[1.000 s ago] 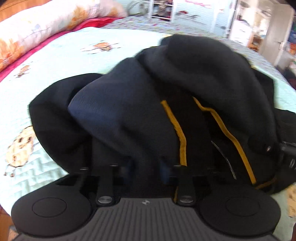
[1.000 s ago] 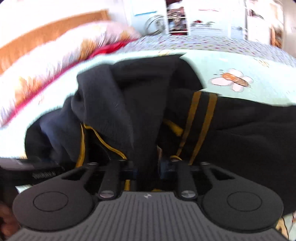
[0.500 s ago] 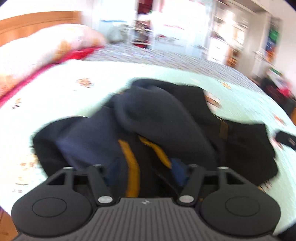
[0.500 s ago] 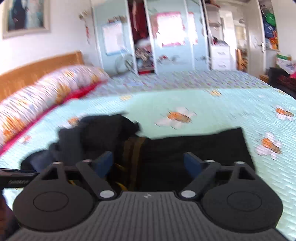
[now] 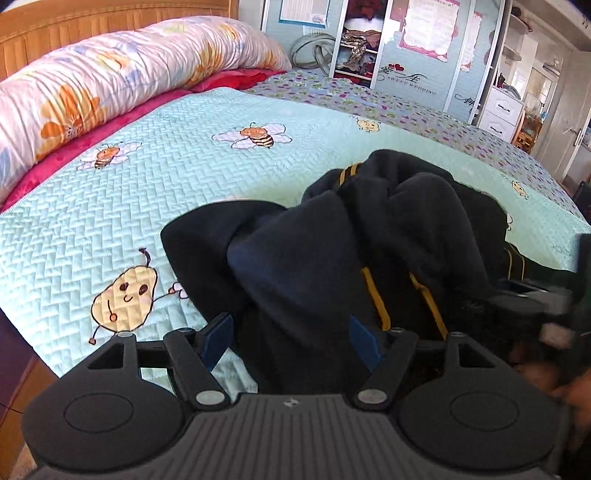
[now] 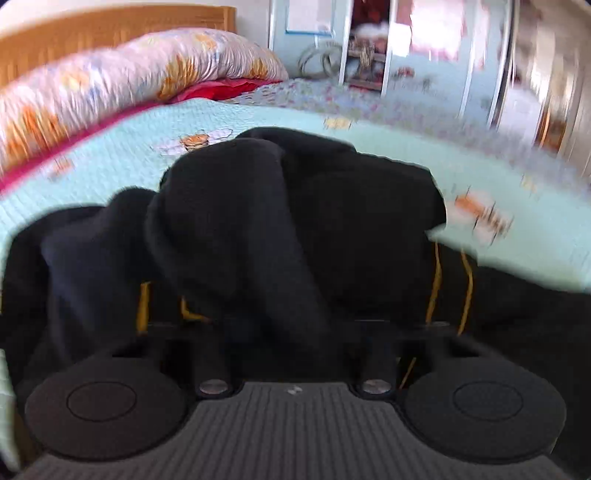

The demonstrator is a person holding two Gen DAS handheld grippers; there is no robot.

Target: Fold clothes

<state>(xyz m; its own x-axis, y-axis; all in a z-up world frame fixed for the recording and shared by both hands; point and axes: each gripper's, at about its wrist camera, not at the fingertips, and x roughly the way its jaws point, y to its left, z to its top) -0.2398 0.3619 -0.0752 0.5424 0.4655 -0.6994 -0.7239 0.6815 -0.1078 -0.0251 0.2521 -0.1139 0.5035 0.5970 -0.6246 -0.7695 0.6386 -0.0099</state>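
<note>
Fingers: your left gripper (image 5: 291,341) jaws opening, spread, dark garment (image 5: 332,258) loose between them; your right gripper (image 6: 295,332) jaws closing on a bunched fold. Garment: crumpled, ahead of both, on quilt (image 5: 147,177). Step: regrasping. Next: find an edge, spread flat.

A crumpled black fleece garment with thin yellow stripes (image 6: 295,229) lies heaped on the pale mint quilted bedspread with bee pictures (image 6: 369,147). The black two-finger right gripper (image 6: 291,332) is closing, garment cloth bunched between its jaws. Beyond the garment, a long floral bolster pillow (image 6: 129,81) lies against the wooden headboard (image 6: 110,29).
</note>
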